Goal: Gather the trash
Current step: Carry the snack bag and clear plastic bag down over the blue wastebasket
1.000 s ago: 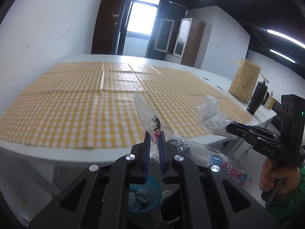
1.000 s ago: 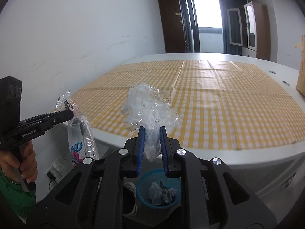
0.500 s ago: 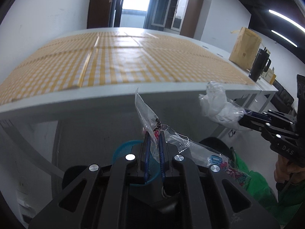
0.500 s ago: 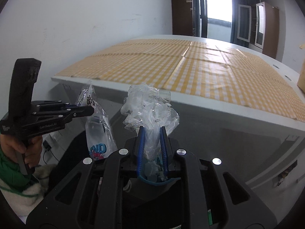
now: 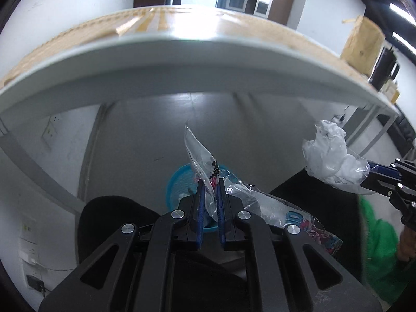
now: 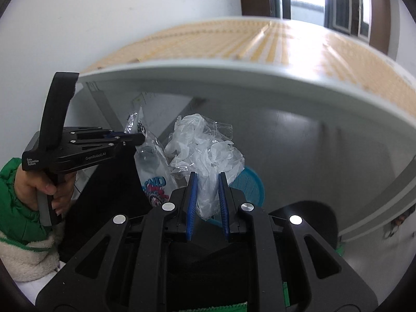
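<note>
while pinched, crumpled clear plastic wad (image 6: 205,153), printed wrapper (image 5: 262,208)

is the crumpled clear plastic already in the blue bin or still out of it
Out. The crumpled clear plastic is pinched in the right gripper, held above the blue bin on the floor under the table.

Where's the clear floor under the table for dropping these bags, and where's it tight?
Bare grey floor lies between the table edge and the blue bin. It is tight near the bin: the black chair on one side, the printed clear wrapper and crumpled white plastic on the other.
</note>
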Demonstrator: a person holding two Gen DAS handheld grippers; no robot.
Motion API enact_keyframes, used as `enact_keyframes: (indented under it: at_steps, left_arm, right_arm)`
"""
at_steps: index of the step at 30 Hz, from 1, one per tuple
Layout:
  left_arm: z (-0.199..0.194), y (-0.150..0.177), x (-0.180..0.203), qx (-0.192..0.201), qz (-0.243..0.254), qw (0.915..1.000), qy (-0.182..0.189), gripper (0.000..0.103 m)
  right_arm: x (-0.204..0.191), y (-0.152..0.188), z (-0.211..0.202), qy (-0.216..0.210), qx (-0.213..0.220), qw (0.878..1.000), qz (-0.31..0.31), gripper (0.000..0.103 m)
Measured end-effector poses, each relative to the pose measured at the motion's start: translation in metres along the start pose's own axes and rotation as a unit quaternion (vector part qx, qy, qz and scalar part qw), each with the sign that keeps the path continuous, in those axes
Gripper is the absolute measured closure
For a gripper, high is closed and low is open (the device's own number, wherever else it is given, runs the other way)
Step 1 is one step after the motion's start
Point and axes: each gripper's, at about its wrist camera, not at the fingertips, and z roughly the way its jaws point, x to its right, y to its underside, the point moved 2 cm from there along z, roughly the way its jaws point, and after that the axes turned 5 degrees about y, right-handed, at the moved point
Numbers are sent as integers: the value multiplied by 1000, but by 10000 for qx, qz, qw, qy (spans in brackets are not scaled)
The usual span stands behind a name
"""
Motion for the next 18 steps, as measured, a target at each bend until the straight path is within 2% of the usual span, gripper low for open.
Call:
enact_keyframes:
  at_steps: [3,11,18]
  left_arm:
    - [19,4,-1,-139,113,9997,-154,95]
    - [66,2,-9,-367,245,9986,-288,95]
    - [122,-1,-24,-863,113,9953,-426,95]
  right_arm:
    - [2,5,27,43,-238,9996,112,88]
    - [11,12,93,183,-734,9961,464,88]
    - [31,23,154,243,-1330,9870,866,88]
